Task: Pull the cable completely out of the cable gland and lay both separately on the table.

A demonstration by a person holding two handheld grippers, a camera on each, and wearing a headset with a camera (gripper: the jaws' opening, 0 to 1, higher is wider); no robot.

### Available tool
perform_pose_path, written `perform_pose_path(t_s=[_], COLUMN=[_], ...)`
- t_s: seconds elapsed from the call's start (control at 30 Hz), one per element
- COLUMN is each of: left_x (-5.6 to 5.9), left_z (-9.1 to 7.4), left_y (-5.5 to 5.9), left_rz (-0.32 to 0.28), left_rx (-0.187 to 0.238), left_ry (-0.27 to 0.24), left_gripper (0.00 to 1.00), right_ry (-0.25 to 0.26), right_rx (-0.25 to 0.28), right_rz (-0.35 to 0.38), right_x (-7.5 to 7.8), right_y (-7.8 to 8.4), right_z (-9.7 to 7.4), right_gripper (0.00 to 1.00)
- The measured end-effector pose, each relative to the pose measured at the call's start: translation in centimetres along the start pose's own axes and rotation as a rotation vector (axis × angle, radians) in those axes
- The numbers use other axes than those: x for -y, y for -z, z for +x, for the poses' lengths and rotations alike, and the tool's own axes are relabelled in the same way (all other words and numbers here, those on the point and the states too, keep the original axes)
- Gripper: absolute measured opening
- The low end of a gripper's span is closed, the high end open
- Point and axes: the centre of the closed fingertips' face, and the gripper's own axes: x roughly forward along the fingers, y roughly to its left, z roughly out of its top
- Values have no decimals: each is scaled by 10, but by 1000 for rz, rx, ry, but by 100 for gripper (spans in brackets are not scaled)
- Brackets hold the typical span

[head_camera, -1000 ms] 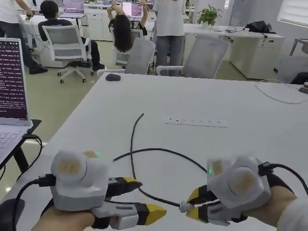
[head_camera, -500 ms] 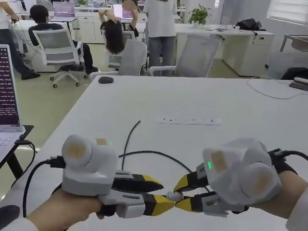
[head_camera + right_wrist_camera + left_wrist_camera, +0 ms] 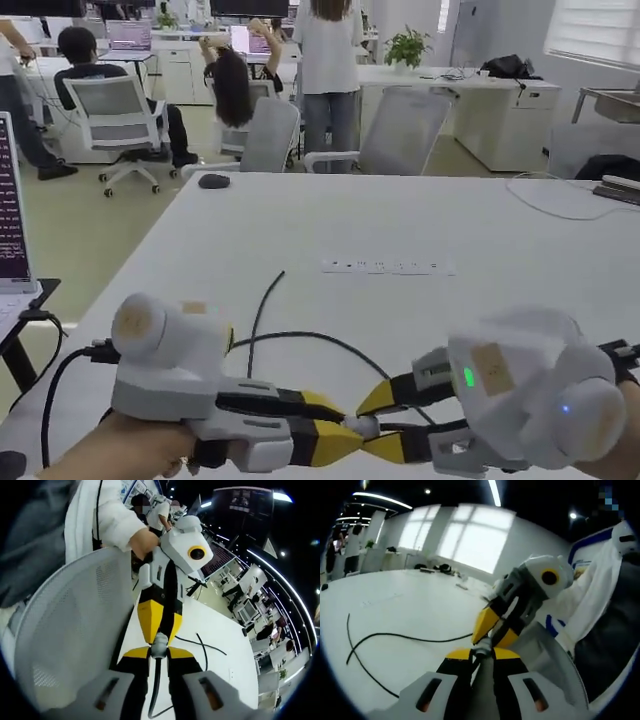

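Pinching cable gland from opposite ends: left gripper, right gripper both clamped, likely braced for pulling cable out.

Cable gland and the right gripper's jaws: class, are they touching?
Touching: right gripper view shows the cable gland pinched between the right gripper's jaws.

The left tool and right tool are white-bodied with yellow-tipped black jaws.
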Motion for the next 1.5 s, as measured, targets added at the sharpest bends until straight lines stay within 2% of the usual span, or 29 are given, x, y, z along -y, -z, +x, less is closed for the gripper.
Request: perform_pose_path(t_s=[0.07, 0.13, 0.17, 0.2, 0.23, 0.27, 0.3, 0.33, 0.37, 0.43, 0.6, 0.67, 0.73, 0.8, 0.87, 0.93, 1.0, 1.07, 1.13, 1.23, 1.33, 1.37, 1.5], left_x=[1, -1, -1, 0, 1, 4, 6, 9, 15, 16, 22, 23, 23, 24, 25, 26, 26, 26, 28, 25, 23, 25, 23], left_z=[-4, -9, -13, -16, -18, -21, -23, -24, -25, -26, -25, -25, -25, -25, -24, -24, -25, -24, -24, -23, -22, -22, -23], left_y=[-7, -11, -16, -21, -25, -29, -33, -37, -41, -48, -58, -60, -62, -63, -61, -62, -63, -62, -61, -63, -61, -60, -58], left_rz=[-4, 0, 22, 37, 58, 84, 102, 121, 126, 142, 196, 221, 220, 230, 255, 257, 230, 217, 154, 132, 89, 48, -30], left_rx=[37, 57, 80, 97, 109, 122, 131, 148, 156, 179, 195, 197, 201, 197, 175, 164, 156, 145, 141, 147, 135, 134, 145], left_ry=[1, -4, 0, 3, 4, 13, 20, 36, 67, 59, 57, 52, 52, 51, 41, 42, 47, 56, 84, 88, 100, 117, 146], left_gripper=[15, 15, 15, 15, 15, 15, 15, 15, 15, 15, 15, 15, 15, 15, 15, 15, 14, 14, 13, 13, 13, 13, 13], right_ry=[15, 16, 25, 10, -5, -14, -35, -53, -50, -73, -80, -102, -87, -106, -99, -79, -76, -69, -69, -67, -52, -49, -23], right_rx=[70, 145, 187, 245, 282, 356, 403, 438, 480, 541, 547, 549, 560, 560, 549, 556, 558, 552, 564, 571, 561, 566, 561], right_rz=[49, 157, 223, 280, 332, 393, 446, 505, 556, 599, 632, 654, 648, 707, 698, 639, 644, 605, 596, 584, 519, 488, 371], right_x=[6, 11, 17, 19, 20, 24, 25, 26, 30, 30, 30, 28, 29, 29, 27, 25, 24, 22, 23, 24, 24, 25, 25], right_y=[-6, -12, -14, -17, -20, -26, -31, -34, -37, -44, -46, -47, -49, -51, -51, -53, -54, -54, -56, -55, -54, -54, -55], right_z=[-6, -12, -18, -24, -29, -35, -38, -41, -43, -45, -44, -44, -45, -46, -45, -46, -48, -49, -49, -50, -48, -47, -47], right_gripper=[11, 14, 16, 17, 17, 17, 19, 22, 24, 20, 14, 12, 12, 11, 11, 10, 10, 9, 9, 8, 8, 8, 8])
